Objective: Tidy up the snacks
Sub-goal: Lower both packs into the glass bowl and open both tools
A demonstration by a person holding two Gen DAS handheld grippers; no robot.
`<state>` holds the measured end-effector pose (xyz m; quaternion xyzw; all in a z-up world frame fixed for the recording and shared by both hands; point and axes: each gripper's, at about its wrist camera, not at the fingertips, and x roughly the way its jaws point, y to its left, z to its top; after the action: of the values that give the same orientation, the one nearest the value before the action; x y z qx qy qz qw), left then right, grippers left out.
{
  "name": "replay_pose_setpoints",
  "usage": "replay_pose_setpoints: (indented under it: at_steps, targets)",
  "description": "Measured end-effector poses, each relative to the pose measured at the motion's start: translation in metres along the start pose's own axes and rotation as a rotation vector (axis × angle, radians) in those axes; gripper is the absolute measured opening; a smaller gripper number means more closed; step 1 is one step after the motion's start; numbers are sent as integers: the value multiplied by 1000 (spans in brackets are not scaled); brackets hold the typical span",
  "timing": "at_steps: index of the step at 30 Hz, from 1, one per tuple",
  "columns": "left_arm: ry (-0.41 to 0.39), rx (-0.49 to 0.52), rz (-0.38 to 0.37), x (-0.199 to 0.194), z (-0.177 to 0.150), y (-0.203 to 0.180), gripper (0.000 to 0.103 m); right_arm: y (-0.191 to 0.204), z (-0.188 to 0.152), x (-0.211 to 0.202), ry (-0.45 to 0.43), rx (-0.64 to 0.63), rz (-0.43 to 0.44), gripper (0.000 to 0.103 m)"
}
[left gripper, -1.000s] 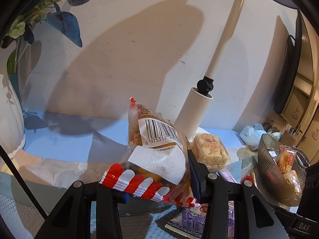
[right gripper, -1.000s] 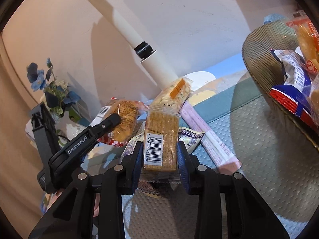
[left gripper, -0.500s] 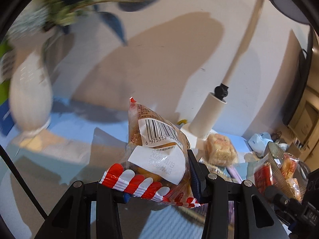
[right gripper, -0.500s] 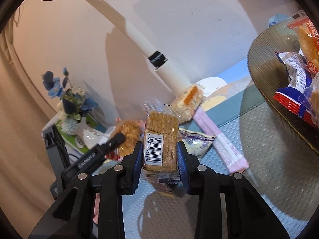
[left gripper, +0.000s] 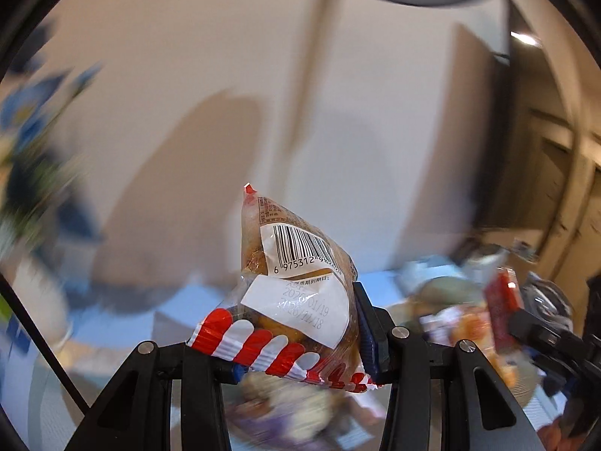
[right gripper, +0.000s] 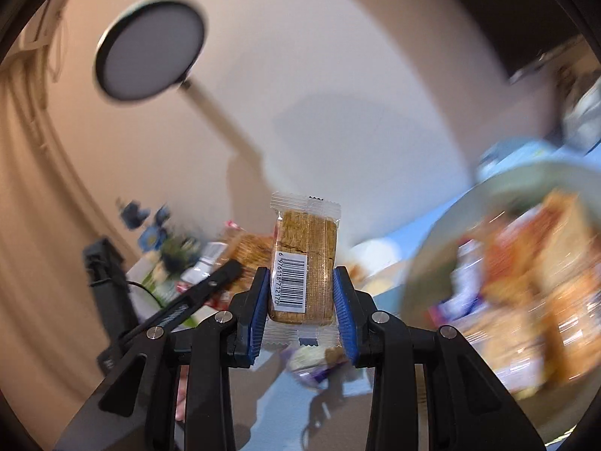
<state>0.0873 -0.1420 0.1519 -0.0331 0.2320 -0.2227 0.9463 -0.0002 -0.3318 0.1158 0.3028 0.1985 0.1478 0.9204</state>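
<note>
My left gripper (left gripper: 296, 332) is shut on a clear pastry packet (left gripper: 300, 289) with a red-and-white striped edge and a barcode, held up in the air. My right gripper (right gripper: 302, 298) is shut on a clear-wrapped brown cracker bar (right gripper: 306, 263) with a barcode, held upright. A ribbed bowl (right gripper: 432, 255) holding several snack packets is close at the right of the right wrist view, blurred. It also shows blurred at the lower right of the left wrist view (left gripper: 526, 379). The left gripper shows at the left of the right wrist view (right gripper: 210, 289).
A round-headed desk lamp (right gripper: 150, 49) stands against the wall. A vase of blue flowers (right gripper: 157, 248) is at the left. More snack packets (left gripper: 285, 409) lie blurred on the mat below both grippers. A dark doorway (left gripper: 537, 158) is at the right.
Both grippers have risen and swung toward the bowl with their snacks held. The bowl is now much closer to the right gripper. The views are motion-blurred.
</note>
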Motion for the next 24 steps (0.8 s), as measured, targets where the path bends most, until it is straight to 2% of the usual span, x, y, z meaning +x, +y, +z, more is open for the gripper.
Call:
replay_pose_setpoints:
  at_steps: [4, 7, 8, 9, 10, 11, 12, 13, 19, 24]
  targets:
    - [15, 59, -123, 16, 14, -58, 44, -29, 27, -36, -47, 26, -107, 33]
    - [57, 82, -201, 36, 10, -94, 44, -58, 36, -55, -59, 70, -177, 33]
    - [89, 96, -216, 47, 4, -107, 45, -68, 36, -59, -53, 83, -199, 36]
    - [124, 108, -214, 56, 0, -115, 46, -79, 37, -62, -36, 97, -247, 41]
    - [158, 117, -207, 66, -3, -121, 57, -88, 37, -63, -18, 109, -294, 52]
    - [208, 126, -194, 78, -9, -128, 77, -95, 37, -65, -5, 123, -327, 84]
    - [226, 129, -182, 84, -12, -130, 86, -103, 36, -67, 1, 145, -352, 97]
    - [225, 133, -166, 85, -15, -129, 93, -109, 34, -71, -5, 153, -352, 97]
    - [211, 174, -113, 83, -16, -124, 94, -117, 34, -77, 3, 148, -371, 97]
    - [207, 155, -71, 78, -10, -106, 94, -102, 31, -65, 12, 127, -370, 97]
